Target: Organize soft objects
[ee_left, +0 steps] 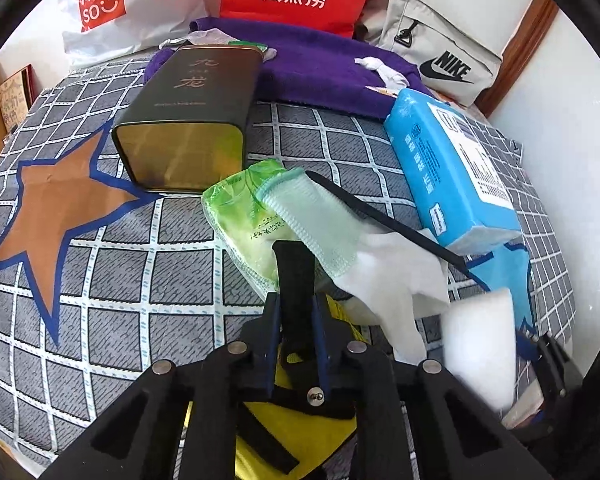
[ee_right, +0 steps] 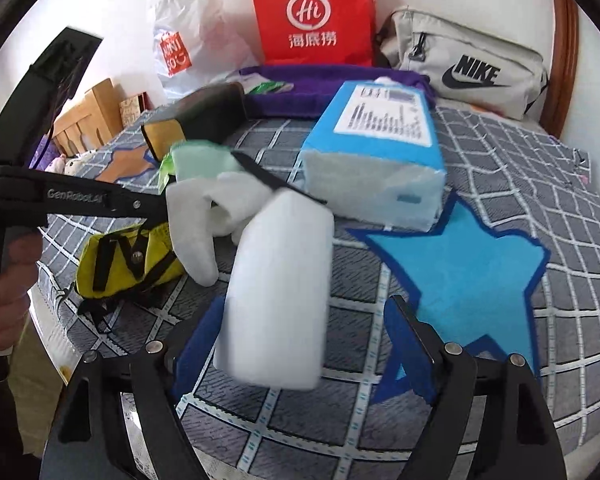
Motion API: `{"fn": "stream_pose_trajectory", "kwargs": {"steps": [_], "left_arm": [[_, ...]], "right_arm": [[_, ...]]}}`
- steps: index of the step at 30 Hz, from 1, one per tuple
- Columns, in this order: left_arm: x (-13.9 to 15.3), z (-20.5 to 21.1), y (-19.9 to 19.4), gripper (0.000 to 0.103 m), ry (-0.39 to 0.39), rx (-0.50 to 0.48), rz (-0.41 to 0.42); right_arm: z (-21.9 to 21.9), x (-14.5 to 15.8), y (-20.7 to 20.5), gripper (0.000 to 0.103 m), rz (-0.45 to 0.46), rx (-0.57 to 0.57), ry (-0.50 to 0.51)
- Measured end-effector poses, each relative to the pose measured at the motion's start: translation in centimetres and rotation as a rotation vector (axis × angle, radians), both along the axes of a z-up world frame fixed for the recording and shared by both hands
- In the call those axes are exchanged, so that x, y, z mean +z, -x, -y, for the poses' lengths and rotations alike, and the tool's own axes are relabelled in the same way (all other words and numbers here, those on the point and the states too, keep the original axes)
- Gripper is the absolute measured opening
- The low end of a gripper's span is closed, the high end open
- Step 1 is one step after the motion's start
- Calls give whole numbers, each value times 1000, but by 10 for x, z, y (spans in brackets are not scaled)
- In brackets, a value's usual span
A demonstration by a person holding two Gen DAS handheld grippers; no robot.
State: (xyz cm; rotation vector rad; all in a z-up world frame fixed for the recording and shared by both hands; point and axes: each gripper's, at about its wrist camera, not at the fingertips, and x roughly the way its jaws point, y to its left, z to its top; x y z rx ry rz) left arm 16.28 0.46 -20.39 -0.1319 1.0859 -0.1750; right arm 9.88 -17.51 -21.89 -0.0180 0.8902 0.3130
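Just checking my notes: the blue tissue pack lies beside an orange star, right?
Not quite. The tissue pack lies beside the blue star, as the right wrist view shows. The orange star is over by the tin.

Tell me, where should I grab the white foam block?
Pinch the white foam block across its two long sides, about halfway along, coming from its near end. It is a straight-sided slab pointing away between the right gripper's open fingers, so they would probably close on flat, parallel, squashy sides.
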Motion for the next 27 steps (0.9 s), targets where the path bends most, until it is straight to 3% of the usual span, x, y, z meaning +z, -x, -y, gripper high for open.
{"fn": "stream_pose_trajectory", "kwargs": {"steps": [2,6,8,13,16,19,27], "left_arm": [[1,0,1,16,1,-7,4],[9,-10,7,10,22,-22,12],[11,-18,9,10,20,-8,4],[9,-29,13,10,21,9,-18],[7,-21,15,12,-35,-7,-16],[5,-10,18,23,-49,-52,-24],[3,-5,18,19,-57,-60,7]], "right_arm": [[-3,-2,0,79,4,-5,5],[0,4,2,59,4,5,-43],[3,6,3,57,8,-5,-57],[4,7,2,56,5,-11,-58],[-1,5,3,56,-2,-3,-45],[-2,4,1,56,-6,5,-36],[-2,2,0,56,-10,5,-42]]}}
